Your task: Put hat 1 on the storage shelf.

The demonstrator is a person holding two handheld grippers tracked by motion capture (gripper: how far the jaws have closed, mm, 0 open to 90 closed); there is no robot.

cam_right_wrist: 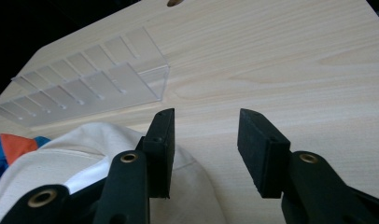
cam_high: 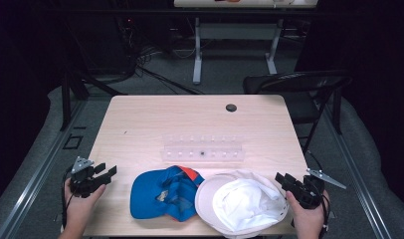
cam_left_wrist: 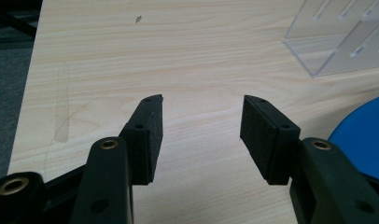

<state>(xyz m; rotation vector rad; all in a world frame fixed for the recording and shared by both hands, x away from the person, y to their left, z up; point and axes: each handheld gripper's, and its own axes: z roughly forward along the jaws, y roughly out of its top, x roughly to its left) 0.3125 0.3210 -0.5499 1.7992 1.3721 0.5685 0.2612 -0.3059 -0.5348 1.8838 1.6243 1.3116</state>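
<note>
Two caps lie along the near edge of the worktop (cam_high: 140,119): a blue cap (cam_high: 162,193) toward the left, and a white cap (cam_high: 242,201) overlapping it on the right. The right gripper (cam_high: 283,180) sits just beside the white cap's right rim, clearly the nearer hand, fingers (cam_right_wrist: 262,149) spread and empty. The left gripper (cam_high: 108,170) waits apart from the blue cap, toward the near left corner, also released. A clear rack (cam_high: 202,148) stands behind both.

Two caps on the bench (cam_high: 140,119): one blue cap (cam_high: 162,193), one white cap (cam_high: 242,201). One clear slotted rack (cam_high: 202,148) behind them. Two tools: left tool (cam_high: 109,172), right tool (cam_high: 281,178).
</note>
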